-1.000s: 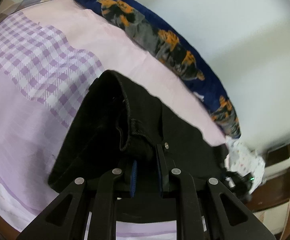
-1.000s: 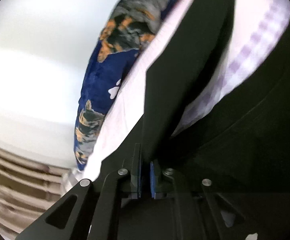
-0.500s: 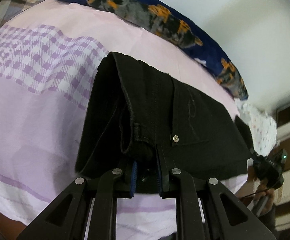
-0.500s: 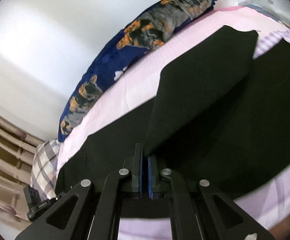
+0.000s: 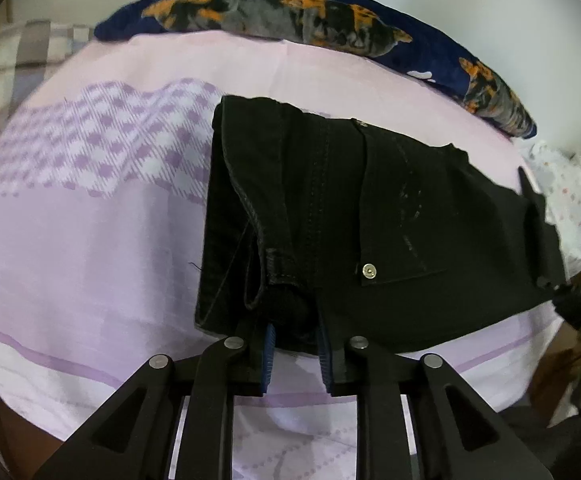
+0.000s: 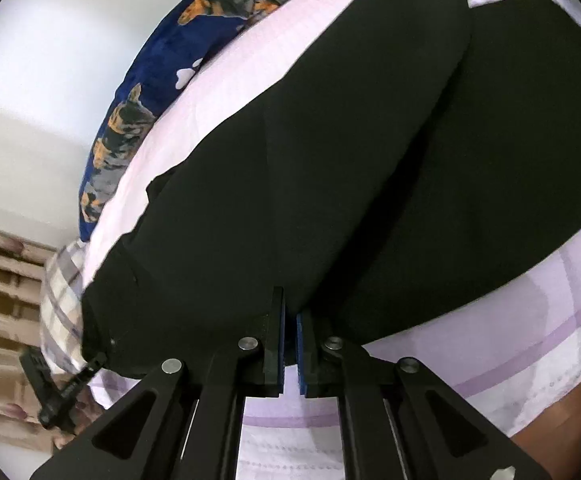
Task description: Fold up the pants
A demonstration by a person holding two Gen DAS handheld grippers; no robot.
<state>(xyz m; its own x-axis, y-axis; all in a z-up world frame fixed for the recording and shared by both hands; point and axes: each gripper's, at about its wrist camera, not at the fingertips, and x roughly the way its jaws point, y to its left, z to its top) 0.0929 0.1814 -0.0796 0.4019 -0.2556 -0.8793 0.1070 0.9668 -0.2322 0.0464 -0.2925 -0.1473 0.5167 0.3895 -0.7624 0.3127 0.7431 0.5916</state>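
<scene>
The black pants (image 5: 330, 216) lie on a bed with a pink and purple sheet (image 5: 90, 240). They are folded over, so one layer rests on top of another. In the left wrist view the waist end is near, with a small silver button (image 5: 369, 270) on a pocket.

The left gripper (image 5: 296, 340) is at the near edge of the pants. Its two fingers stand a little apart, and a thick bunch of black cloth sits between the blue pads (image 5: 268, 340). It has hold of the pants at the waist.

The right gripper (image 6: 289, 320) is at the near edge too, on the smooth leg part (image 6: 330, 140). Its fingers are almost together, with only a thin gap, and the edge of the cloth is pinched there.

At the far side of the bed lies a dark blue blanket (image 5: 330, 20) with orange and gray pictures on it. A checked pillow (image 6: 60, 292) sits at the left end in the right wrist view.
</scene>
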